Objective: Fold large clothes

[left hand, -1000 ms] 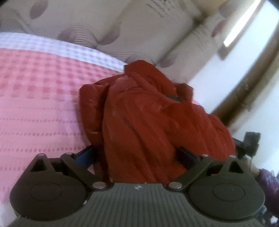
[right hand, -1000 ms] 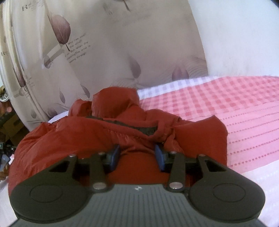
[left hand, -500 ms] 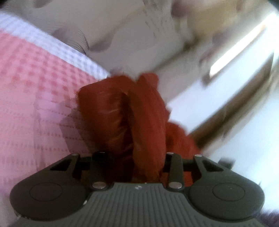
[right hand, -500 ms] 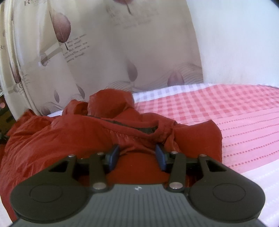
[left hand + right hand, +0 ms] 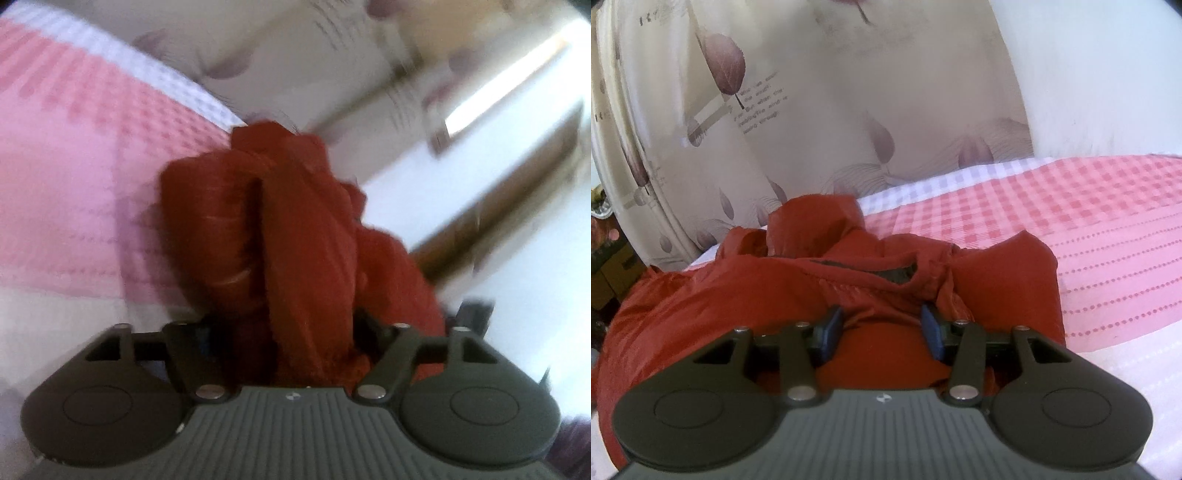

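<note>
Left wrist view: left claw (image 5: 291, 347) pinches the red jacket (image 5: 295, 236), which bunches ahead over the bed (image 5: 74, 177); right claw (image 5: 882, 332), half-wide, straddles its near edge.

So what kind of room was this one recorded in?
Most likely a bedroom: the red garment lies on a bed with a pink checked bedspread, and a leaf-printed curtain hangs behind it.
</note>
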